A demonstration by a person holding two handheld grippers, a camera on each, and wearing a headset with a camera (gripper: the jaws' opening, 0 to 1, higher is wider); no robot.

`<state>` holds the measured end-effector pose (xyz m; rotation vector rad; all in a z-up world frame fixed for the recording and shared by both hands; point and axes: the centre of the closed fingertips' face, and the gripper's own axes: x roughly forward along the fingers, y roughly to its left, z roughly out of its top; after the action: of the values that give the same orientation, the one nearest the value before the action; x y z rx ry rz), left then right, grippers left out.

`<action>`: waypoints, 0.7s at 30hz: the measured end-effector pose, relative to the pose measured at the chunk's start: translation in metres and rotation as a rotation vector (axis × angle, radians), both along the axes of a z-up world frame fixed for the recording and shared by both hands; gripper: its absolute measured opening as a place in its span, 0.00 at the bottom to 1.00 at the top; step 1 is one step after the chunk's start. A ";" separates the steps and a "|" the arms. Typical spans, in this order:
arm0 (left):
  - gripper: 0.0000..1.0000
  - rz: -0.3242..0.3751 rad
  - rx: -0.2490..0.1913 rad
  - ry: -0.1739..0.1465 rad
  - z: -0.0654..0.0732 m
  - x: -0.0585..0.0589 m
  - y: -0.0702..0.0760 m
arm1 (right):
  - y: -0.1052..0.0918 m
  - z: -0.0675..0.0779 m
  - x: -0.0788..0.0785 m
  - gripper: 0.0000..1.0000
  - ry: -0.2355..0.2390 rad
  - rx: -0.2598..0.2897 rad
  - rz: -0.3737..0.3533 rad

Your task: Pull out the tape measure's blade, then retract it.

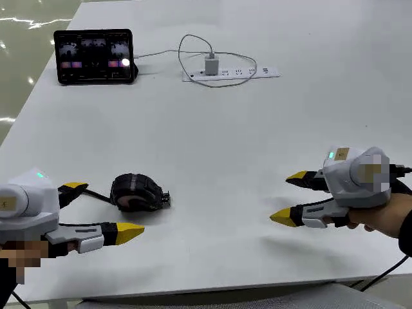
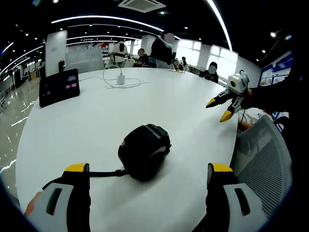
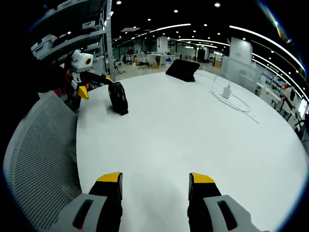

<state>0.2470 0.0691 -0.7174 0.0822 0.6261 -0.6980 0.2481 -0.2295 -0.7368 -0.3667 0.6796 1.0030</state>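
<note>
One tape measure [image 1: 135, 192], just ahead of left gripper [image 1: 103, 208]

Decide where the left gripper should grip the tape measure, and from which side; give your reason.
Grip the tape measure across its flat sides, with the left gripper coming from the strap end. The case seems to stand on edge, narrow between those open jaws, and this leaves the blade hook free at the far end.
</note>
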 end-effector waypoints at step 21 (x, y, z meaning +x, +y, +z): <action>0.99 0.017 0.054 0.002 -0.001 -0.004 0.043 | -0.078 0.006 -0.021 0.86 0.025 0.065 -0.122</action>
<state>0.2427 0.1121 -0.7183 0.1265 0.6472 -0.6648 0.2273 -0.3071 -0.7310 -0.2528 0.6823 0.9133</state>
